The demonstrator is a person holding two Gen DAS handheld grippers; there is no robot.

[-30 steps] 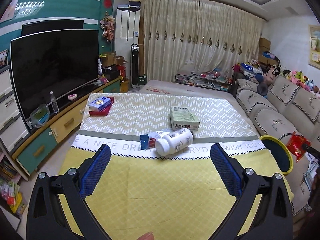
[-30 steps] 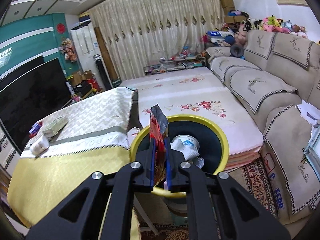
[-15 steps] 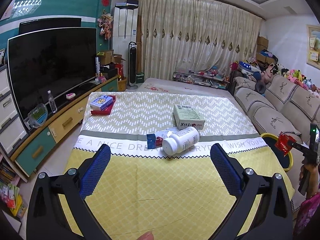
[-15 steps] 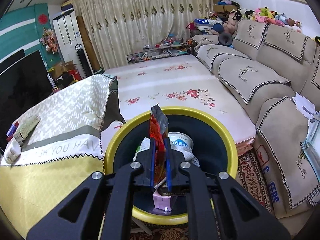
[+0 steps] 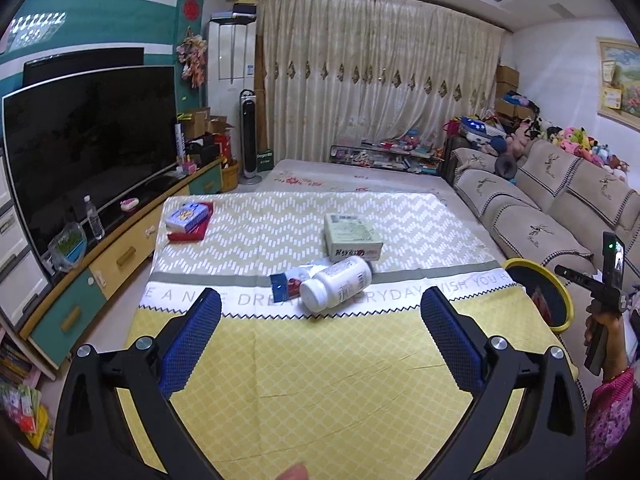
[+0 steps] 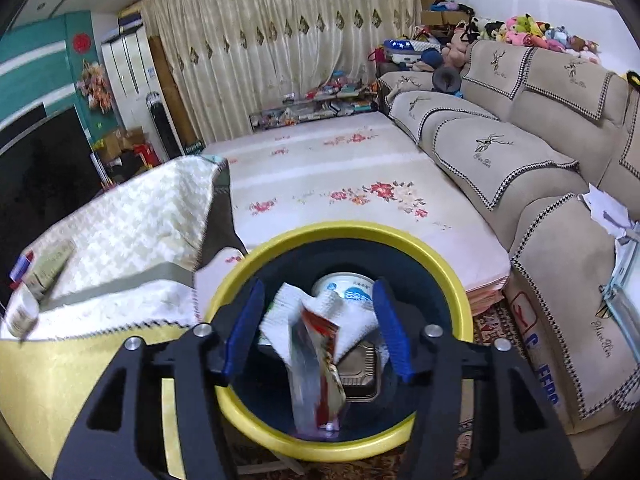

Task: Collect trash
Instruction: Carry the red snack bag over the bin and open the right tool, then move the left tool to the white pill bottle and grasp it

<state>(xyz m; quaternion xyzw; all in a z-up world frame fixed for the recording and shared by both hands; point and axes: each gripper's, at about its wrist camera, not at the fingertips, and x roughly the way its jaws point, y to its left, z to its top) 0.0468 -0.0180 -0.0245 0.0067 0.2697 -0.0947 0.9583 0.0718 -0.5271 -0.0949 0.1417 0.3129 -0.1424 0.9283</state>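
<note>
right tongs [image 6: 318, 334] spread, wrapper [image 6: 318, 372] loose in bin [image 6: 448, 272]

Red snack wrapper [image 6: 318, 364] stands, blurred, perhaps loose, inside yellow-rimmed bin [image 6: 452, 276].

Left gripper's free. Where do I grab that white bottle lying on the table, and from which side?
Grip the bottle across the middle of its body, coming from above. It lies on its side, cap toward the left gripper, so the round body fits the open jaws. Turn the fingers crosswise to its long axis. The blue wrapper sits against its left side.
</note>
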